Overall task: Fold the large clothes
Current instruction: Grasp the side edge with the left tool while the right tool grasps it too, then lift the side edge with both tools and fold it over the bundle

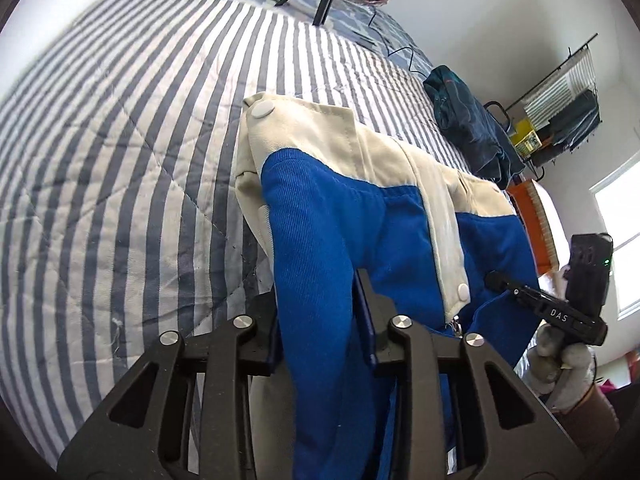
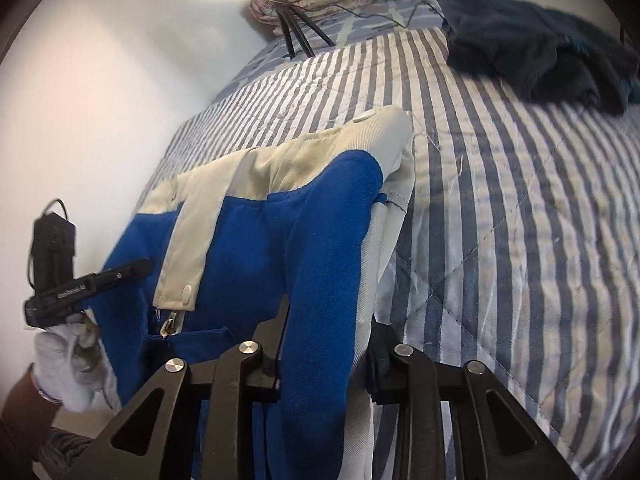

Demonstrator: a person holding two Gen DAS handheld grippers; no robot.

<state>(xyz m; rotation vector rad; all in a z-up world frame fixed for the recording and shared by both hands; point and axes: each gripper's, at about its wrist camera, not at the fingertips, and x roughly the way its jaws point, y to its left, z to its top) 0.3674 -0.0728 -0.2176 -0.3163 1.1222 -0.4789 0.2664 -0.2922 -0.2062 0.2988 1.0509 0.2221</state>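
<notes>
— Jacket [image 1: 344, 216] hangs over the striped bed [image 1: 120, 152], pinched in my left gripper [image 1: 320, 320] and right gripper [image 2: 324, 344]?

— Yes. I'd keep both level and lower it flat before folding.

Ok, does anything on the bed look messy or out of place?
The dark blue garment lies crumpled near the far edge of the striped quilt, unfolded. The blue and cream jacket looks fine, held by both grippers.
</notes>
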